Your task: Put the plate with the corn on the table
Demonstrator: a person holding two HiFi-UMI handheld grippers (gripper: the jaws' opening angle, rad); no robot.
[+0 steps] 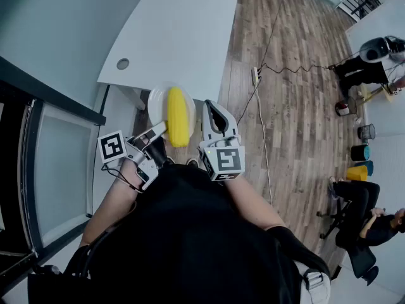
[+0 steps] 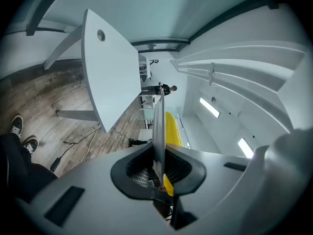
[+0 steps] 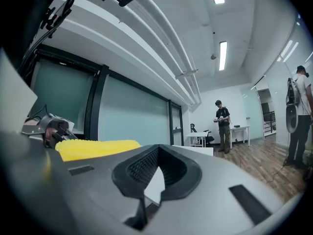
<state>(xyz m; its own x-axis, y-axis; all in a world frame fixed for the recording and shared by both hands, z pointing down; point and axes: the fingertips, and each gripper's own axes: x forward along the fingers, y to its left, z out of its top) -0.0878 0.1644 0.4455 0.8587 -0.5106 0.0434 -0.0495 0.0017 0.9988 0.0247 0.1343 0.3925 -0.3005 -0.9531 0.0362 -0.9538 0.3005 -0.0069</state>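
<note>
A white plate [image 1: 157, 104] carries a yellow corn cob [image 1: 178, 124]. It hangs level in the air, just short of the near edge of the white table [image 1: 171, 37]. My left gripper [image 1: 158, 130] is shut on the plate's near rim. In the left gripper view the plate [image 2: 158, 126] runs edge-on between the jaws of the left gripper [image 2: 159, 173], with the corn [image 2: 173, 129] on its right side. My right gripper [image 1: 212, 106] floats beside the plate's right edge with its jaws together and grips nothing. From the right gripper [image 3: 149, 180] the corn [image 3: 98, 148] shows at the left.
A power strip with a cable [image 1: 255, 75] lies on the wood floor right of the table. A dark-framed glass wall [image 1: 44, 138] runs along the left. A person [image 1: 373, 223] sits at the far right near small buckets [image 1: 361, 152]. Another person [image 3: 222, 126] stands far off.
</note>
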